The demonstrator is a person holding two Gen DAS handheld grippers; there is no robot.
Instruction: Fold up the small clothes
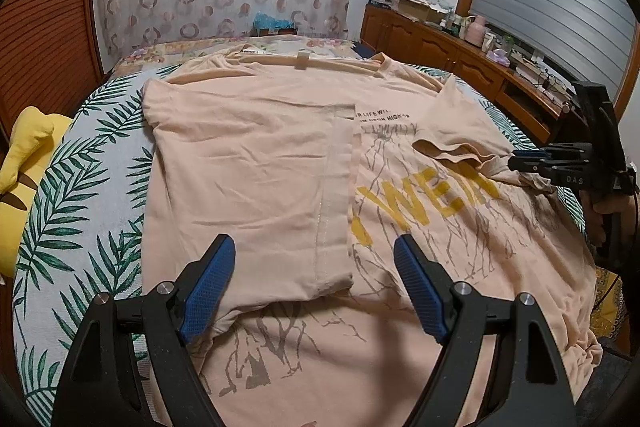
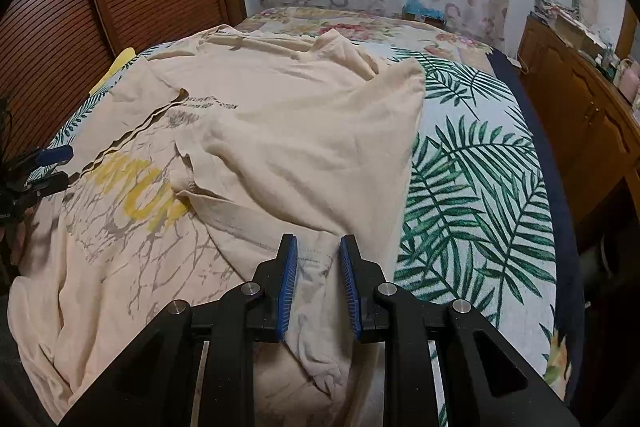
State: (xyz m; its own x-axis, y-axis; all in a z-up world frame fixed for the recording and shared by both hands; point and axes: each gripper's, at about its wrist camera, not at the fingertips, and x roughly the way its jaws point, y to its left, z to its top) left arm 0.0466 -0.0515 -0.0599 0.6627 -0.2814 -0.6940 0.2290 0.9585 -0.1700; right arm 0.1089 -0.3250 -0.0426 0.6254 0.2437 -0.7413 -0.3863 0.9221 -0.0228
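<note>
Left gripper (image 1: 314,247) jaws apart over peach cotton printed T-shirt (image 1: 248,155); right gripper (image 2: 319,251), at 3 o'clock, clamped on its sleeve.

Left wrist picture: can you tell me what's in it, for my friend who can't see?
A peach T-shirt lies on a leaf-print bed, its left side already folded over the middle. The left hand-held gripper hovers open above the shirt's near edge. The right hand-held gripper pinches the other sleeve, lifting it over the yellow letters.
</note>
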